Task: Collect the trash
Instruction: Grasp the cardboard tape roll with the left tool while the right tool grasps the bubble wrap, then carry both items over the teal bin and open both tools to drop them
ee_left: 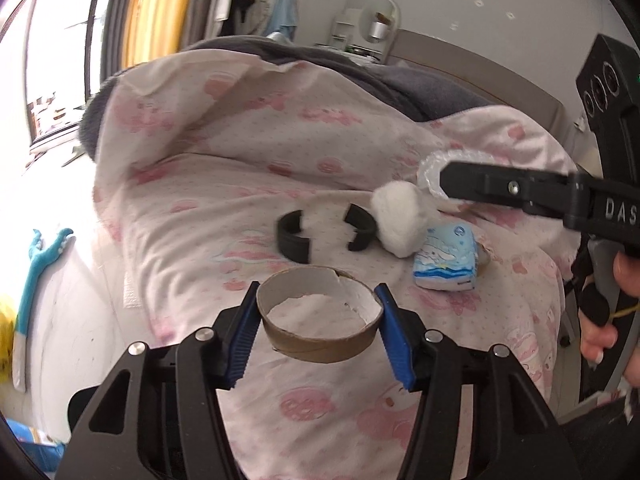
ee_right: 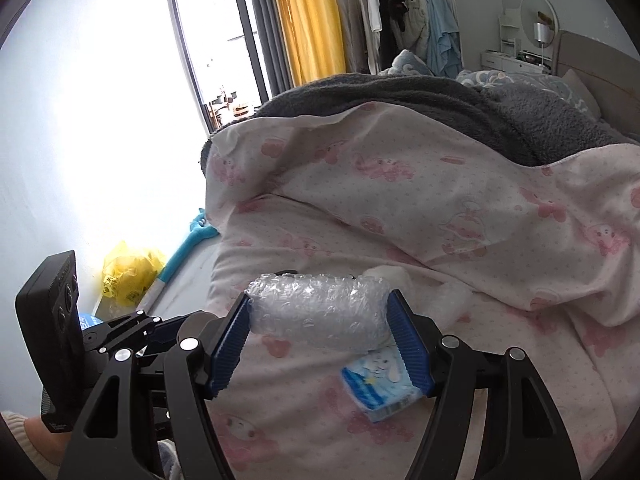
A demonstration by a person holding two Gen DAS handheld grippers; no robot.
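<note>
Covering most of both views is the bed [ee_left: 192, 216], spread with a white quilt [ee_right: 460, 216] printed in pink figures; a grey blanket [ee_right: 520, 116] lies folded back behind it. My right gripper [ee_right: 320, 330] is closed partway on a roll of bubble wrap [ee_right: 320, 312], both blue pads pressing its ends, the roll held clear of the quilt. My left gripper [ee_left: 318, 330] is closed partway on a short cardboard tube ring [ee_left: 320, 320], the blue pads against its sides, open end facing the camera. A blue tissue packet [ee_left: 446, 262] lies on the quilt just beside a white cotton wad [ee_left: 400, 220]. Two black curved pieces [ee_left: 294, 236] lie near each other beyond the ring, apart from it.
</note>
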